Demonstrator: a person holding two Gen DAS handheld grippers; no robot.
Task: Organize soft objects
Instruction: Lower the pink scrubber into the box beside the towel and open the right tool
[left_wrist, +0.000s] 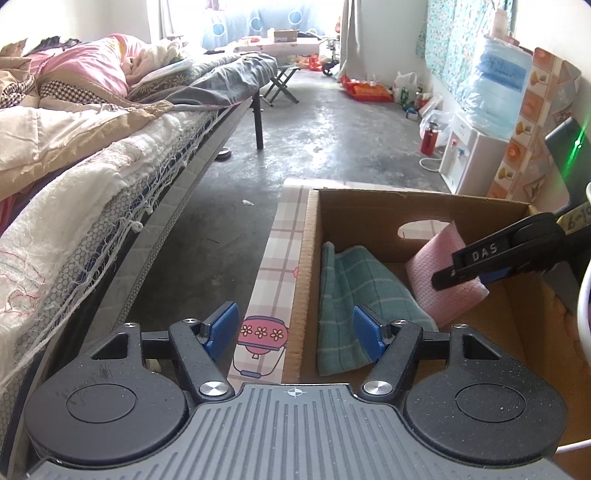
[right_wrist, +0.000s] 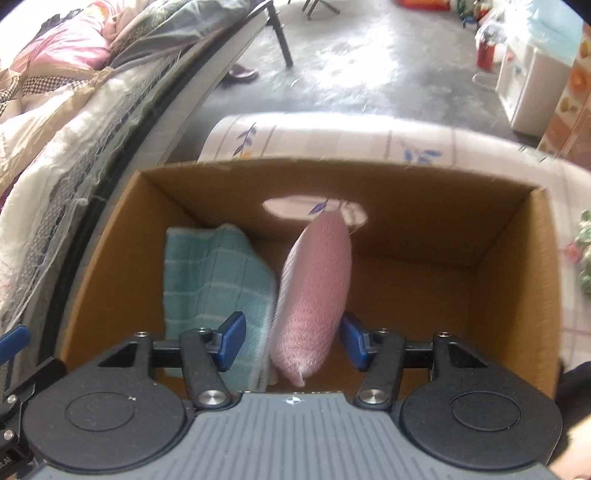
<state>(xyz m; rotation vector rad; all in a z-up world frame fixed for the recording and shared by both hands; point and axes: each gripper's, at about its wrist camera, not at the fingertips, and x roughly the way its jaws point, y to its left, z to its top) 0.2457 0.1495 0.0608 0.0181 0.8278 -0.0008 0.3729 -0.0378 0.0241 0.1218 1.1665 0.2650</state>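
Right tongs (right_wrist: 293, 341) gape around pink sponge (right_wrist: 314, 291); left tongs (left_wrist: 295, 326) released (box (left_wrist: 424, 210) edge below).

"DAS" in white letters on the right gripper (left_wrist: 458, 277) finger. Yellow tag (left_wrist: 572, 222) behind it reads "6-1", rest cut off

We saw a matt corrugated cardboard box (right_wrist: 509, 288), a woven checked teal cloth (right_wrist: 214, 280), and a textured pink sponge (right_wrist: 314, 291).

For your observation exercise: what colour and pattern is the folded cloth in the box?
Teal cloth with pale checked lines; clearest in the right wrist view.
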